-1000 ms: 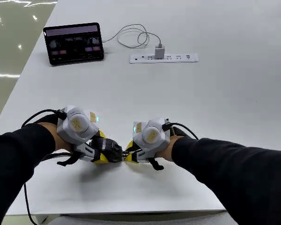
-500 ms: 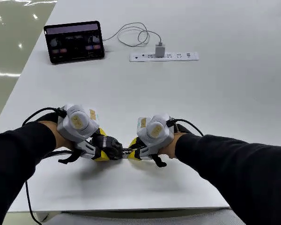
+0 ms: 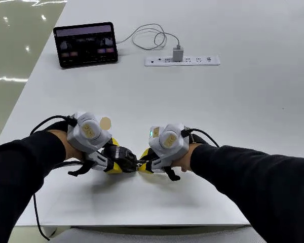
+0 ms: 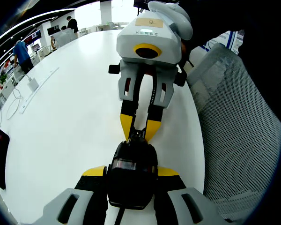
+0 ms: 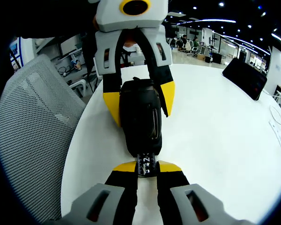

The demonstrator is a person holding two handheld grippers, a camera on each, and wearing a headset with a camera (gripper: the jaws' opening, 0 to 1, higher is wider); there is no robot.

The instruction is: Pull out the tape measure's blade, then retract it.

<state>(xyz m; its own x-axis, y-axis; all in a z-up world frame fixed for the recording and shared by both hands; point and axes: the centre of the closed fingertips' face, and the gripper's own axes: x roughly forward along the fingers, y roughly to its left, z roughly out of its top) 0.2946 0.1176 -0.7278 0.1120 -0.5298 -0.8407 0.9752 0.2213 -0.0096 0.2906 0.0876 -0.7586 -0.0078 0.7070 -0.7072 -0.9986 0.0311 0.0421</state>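
**Two claws nose to nose, hardly any tape out**

The tape measure's case (image 5: 140,119), a squat black lump, sits low over the near part of the white surface (image 3: 218,111), right in front of the person. The left claw (image 3: 113,157) has it clamped across the flanks. In the right gripper view one yellow tip lies on each side of the case, and in the left gripper view the case sits in the gap between that claw's own jaws.

The right claw (image 3: 143,162) meets the case from the opposite side. Its jaws are pressed together on the blade (image 5: 146,165) just where it leaves the case's mouth. Only a short stub of blade shows, with a printed 2 on it, sitting right at the yellow tips.

Everything turns on the line of that blade. Its long axis runs straight from the case's mouth into the right claw, along the line joining the two claws and roughly parallel to the near edge of the surface. The right claw sits just beside the case on the mouth side, and the left claw is on the far side of the case from it.

As I read it, drawing the blade means taking the right claw directly away from the case along that line while the left claw anchors the case. A sideways drag could twist the blade or work the case loose.

With so little out, this is either the very start of the pull or the very end of a retraction; I can't tell which.

A tablet (image 3: 86,44) and a power strip (image 3: 182,61) lie well beyond the case at the back of the surface, off the blade's line.
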